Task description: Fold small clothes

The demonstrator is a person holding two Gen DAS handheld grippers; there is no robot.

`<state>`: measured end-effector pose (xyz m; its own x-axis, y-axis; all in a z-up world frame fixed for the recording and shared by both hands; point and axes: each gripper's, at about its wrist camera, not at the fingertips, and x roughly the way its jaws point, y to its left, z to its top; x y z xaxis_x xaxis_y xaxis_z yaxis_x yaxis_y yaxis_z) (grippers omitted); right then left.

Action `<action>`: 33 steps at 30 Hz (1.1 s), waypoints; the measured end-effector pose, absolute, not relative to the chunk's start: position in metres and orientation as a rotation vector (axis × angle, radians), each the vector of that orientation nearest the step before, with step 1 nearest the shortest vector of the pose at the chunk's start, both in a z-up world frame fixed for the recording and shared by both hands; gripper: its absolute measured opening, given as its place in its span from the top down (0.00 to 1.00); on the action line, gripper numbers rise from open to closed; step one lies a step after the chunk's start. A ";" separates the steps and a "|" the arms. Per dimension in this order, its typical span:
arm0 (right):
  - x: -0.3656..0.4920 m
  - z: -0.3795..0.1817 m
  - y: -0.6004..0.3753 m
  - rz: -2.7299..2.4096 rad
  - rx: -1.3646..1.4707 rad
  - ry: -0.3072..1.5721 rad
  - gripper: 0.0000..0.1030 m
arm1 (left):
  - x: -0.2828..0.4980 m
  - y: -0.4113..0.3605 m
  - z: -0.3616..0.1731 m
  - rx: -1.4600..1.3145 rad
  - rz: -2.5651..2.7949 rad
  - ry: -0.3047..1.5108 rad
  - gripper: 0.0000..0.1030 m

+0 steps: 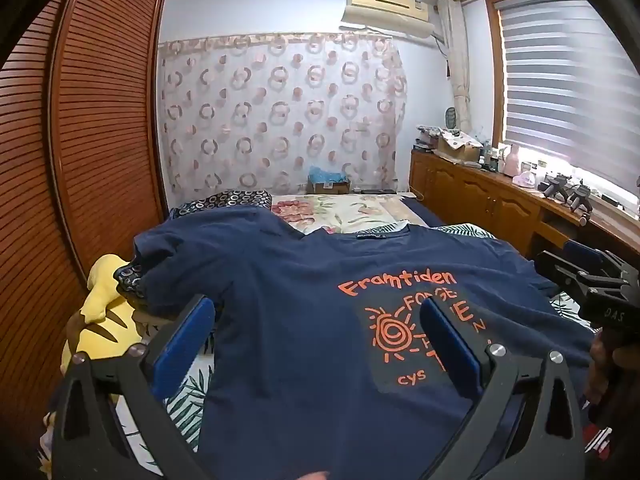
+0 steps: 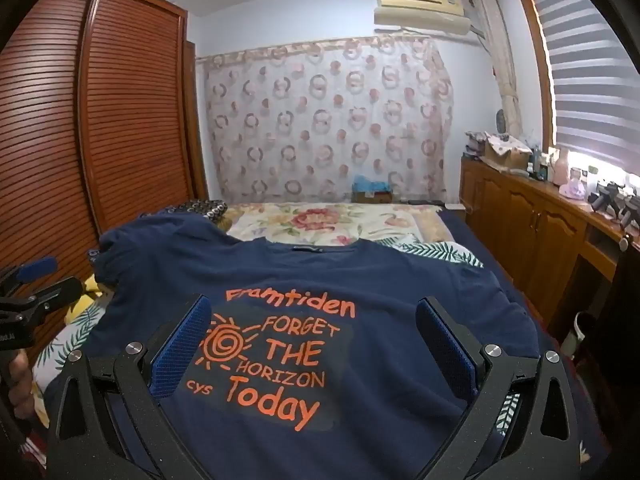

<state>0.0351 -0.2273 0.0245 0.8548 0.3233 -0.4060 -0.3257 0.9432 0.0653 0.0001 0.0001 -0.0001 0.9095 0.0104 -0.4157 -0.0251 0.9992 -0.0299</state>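
Note:
A navy T-shirt point(image 1: 304, 320) with an orange sun and lettering lies spread face up on the bed, collar at the far end; it also shows in the right wrist view point(image 2: 360, 280). Its left sleeve is bunched at the far left. My left gripper point(image 1: 318, 312) is open and empty, hovering over the shirt's lower left part. My right gripper point(image 2: 314, 312) is open and empty, hovering over the print at the shirt's lower middle. Each gripper shows at the edge of the other's view.
A yellow plush toy point(image 1: 102, 320) lies at the bed's left edge beside the wooden wardrobe point(image 1: 92, 120). A floral blanket point(image 2: 328, 220) covers the far bed. A wooden cabinet point(image 2: 532, 220) with clutter runs along the right under the window.

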 end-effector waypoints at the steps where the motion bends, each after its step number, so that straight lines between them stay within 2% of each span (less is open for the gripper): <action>1: 0.035 0.024 -0.228 0.341 -0.003 0.420 0.00 | 0.000 0.001 0.000 -0.039 0.019 0.429 0.00; 33: 0.033 0.024 -0.228 0.340 -0.004 0.420 0.00 | 0.003 0.008 -0.005 -0.044 0.036 0.430 0.00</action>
<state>0.0333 -0.2278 0.0237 0.8577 0.3228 -0.4002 -0.3243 0.9436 0.0663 0.0029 0.0077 -0.0047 0.9084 0.0253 -0.4174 -0.0439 0.9984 -0.0351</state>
